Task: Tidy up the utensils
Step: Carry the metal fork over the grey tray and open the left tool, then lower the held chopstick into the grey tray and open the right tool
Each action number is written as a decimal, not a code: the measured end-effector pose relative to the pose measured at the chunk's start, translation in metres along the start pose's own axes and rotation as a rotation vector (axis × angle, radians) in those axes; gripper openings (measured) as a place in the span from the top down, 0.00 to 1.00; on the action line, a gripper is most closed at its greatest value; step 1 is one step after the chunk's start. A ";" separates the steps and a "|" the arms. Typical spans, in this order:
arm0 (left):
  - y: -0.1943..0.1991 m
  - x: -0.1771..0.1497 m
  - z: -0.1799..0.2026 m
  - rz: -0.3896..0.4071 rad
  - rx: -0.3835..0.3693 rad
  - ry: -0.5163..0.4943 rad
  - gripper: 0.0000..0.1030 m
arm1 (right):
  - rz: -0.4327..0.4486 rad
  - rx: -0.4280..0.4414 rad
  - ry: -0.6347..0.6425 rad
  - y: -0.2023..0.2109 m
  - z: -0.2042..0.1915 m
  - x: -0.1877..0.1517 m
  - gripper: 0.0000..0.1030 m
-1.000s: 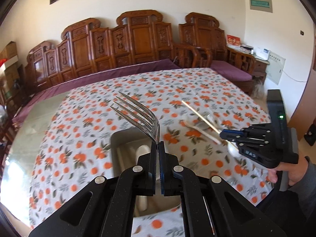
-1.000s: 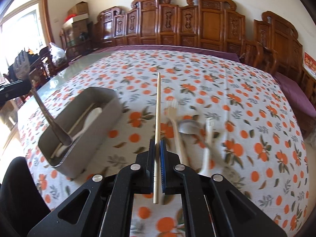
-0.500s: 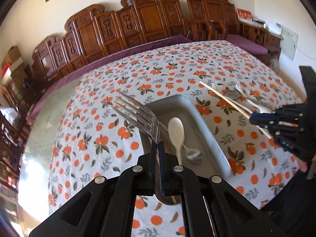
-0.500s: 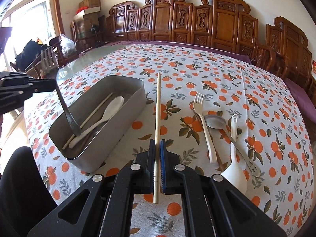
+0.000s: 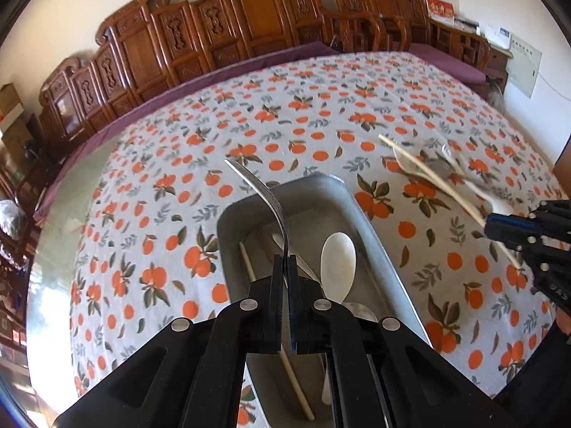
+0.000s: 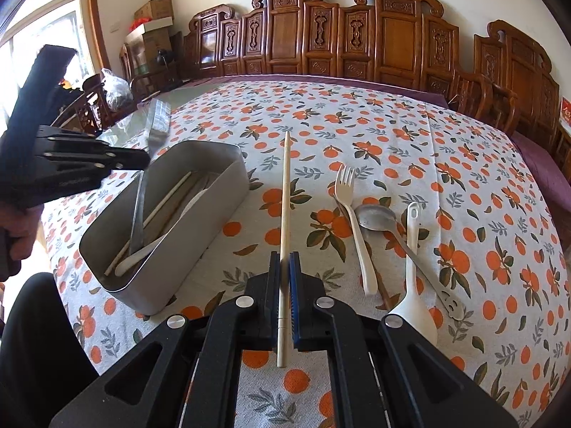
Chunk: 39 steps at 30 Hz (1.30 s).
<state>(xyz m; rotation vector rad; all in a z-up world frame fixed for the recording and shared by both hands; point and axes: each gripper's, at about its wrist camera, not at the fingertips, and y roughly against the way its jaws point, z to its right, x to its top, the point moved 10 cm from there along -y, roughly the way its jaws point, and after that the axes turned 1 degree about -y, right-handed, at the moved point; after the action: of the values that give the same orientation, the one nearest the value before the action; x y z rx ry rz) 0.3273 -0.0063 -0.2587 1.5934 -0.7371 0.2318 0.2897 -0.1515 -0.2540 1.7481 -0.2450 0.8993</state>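
Note:
My left gripper (image 5: 285,267) is shut on a metal fork (image 5: 271,199), seen edge-on with its tines up and away. It hangs over the grey metal box (image 5: 360,210). In the right wrist view the left gripper (image 6: 135,160) hovers at the box's (image 6: 214,196) left side and the fork's handle (image 6: 137,214) reaches down inside. The box holds a white spoon (image 5: 337,260) and a chopstick (image 5: 248,265). My right gripper (image 6: 284,267) is shut on a wooden chopstick (image 6: 285,196) that points forward above the cloth, right of the box.
On the orange-print tablecloth (image 6: 357,135), right of the held chopstick, lie a white plastic fork (image 6: 351,214), a metal spoon (image 6: 378,217), a white ladle spoon (image 6: 414,285) and a brown stick (image 6: 383,292) under the fork. Carved wooden chairs (image 6: 392,46) line the far edge.
My left gripper has come down and forward over the box, and the fork has rolled from tines spread to edge-on. Its handle now dips into the box. The right gripper has stayed put.

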 end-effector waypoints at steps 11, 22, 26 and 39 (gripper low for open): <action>-0.034 -0.021 0.008 -0.101 -0.037 -0.001 1.00 | 0.004 0.035 -0.008 0.000 -0.008 0.004 0.94; -0.008 -0.026 -0.008 -0.049 -0.055 0.090 1.00 | 0.003 0.090 -0.015 0.008 -0.038 0.013 0.94; 0.005 -0.031 -0.017 -0.026 -0.067 0.140 1.00 | -0.008 0.107 -0.002 0.007 -0.063 0.017 0.94; 0.042 -0.050 -0.044 0.025 -0.082 0.231 1.00 | -0.106 0.171 -0.065 -0.028 -0.124 0.025 0.94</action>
<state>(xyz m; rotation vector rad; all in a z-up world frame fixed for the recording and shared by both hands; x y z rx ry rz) 0.2761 0.0515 -0.2440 1.4520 -0.5796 0.3923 0.2671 -0.0243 -0.2437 1.9315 -0.1195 0.8070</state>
